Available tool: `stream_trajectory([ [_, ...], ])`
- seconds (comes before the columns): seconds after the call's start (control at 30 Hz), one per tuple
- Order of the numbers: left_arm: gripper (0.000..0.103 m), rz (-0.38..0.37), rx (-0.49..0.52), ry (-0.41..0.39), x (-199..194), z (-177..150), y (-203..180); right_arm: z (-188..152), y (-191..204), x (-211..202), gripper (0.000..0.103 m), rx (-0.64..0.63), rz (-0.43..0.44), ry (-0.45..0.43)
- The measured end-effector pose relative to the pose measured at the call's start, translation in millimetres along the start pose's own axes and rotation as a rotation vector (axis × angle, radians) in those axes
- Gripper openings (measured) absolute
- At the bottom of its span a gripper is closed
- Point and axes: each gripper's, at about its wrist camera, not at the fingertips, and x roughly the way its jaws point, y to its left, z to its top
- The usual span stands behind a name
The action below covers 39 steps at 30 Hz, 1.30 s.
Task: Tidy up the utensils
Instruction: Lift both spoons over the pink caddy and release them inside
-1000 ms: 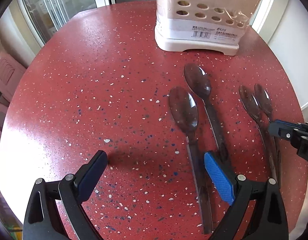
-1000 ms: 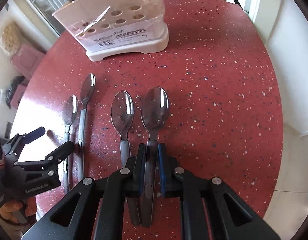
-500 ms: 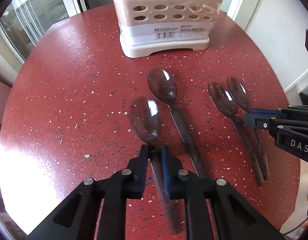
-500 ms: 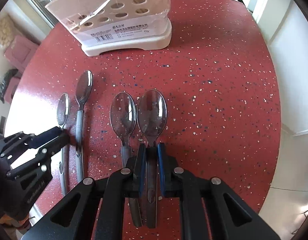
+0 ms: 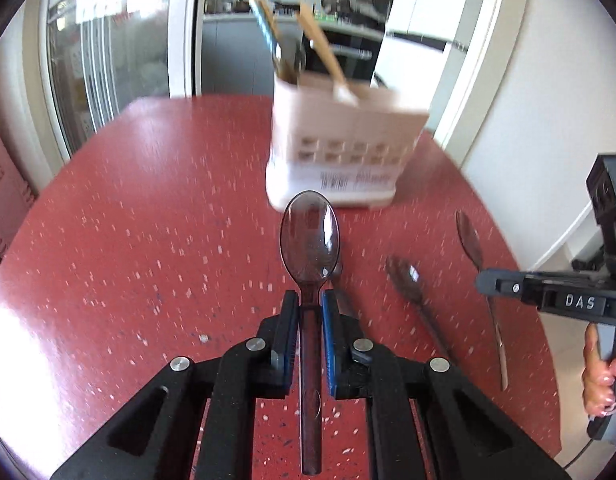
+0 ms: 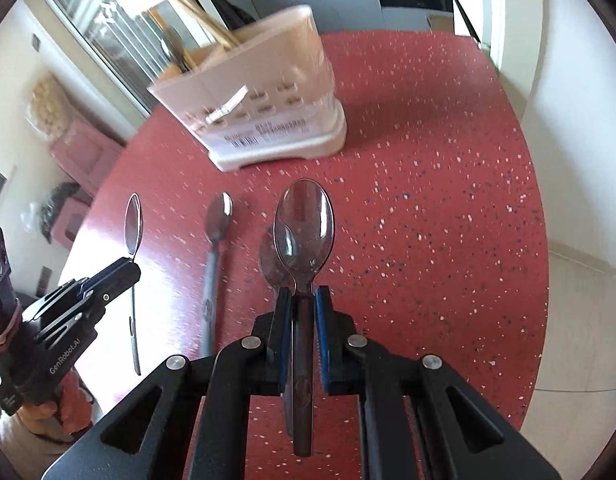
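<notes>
Table (image 5: 128,240) surface, red with pale speckles, runs broad and bare to the left of the left gripper (image 5: 309,300), up to a rounded edge by glass doors. To the right of the right gripper (image 6: 299,296) the same terrazzo-like top spreads free to its curved rim, with pale floor beyond.

Each claw is clenched on the neck of a dark, translucent plastic spoon, with the handle running back between the blue-padded fingers. The left-hand spoon (image 5: 309,236) points its smooth oval bowl straight ahead of the jaws, lifted clear of the table. The right-hand spoon (image 6: 304,232) is held the same way, glossy, with window light reflected in its bowl.

Ahead of both claws stands the utensil holder (image 5: 339,152), a cream plastic caddy with rows of small holes, a barcode label and a flared base; wooden handles (image 5: 319,44) stick up out of it, blurred.

Two more spoons lie flat on the table between the grippers. In the right wrist view, a grey-handled spoon (image 6: 216,248) lies just left of the right claw, and a slimmer metal spoon (image 6: 132,248) lies farther left, its handle passing under the tip of the left gripper. Directly beneath the right-hand spoon lies a dark spoon-shaped form; whether shadow or another spoon I cannot tell.
</notes>
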Motion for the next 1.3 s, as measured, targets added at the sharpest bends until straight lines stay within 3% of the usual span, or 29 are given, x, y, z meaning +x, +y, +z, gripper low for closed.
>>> stream_trajectory([
  [0.3, 0.042, -0.047, -0.045, -0.173, -34, 51, -2, 27, 14, -51, 0.012, -0.029, 0.047, -0.165],
  [0.63, 0.042, -0.105, -0.11, -0.322, -23, 133, 9, 111, 40, -87, 0.012, -0.051, 0.06, -0.376],
  [1.0, 0.042, -0.08, -0.135, -0.425, 26, 197, 24, 187, 61, -49, 0.012, -0.103, 0.04, -0.514],
  [1.3, 0.041, -0.054, -0.111, -0.491, 60, 184, 23, 183, 70, 0, 0.012, -0.262, -0.056, -0.59],
])
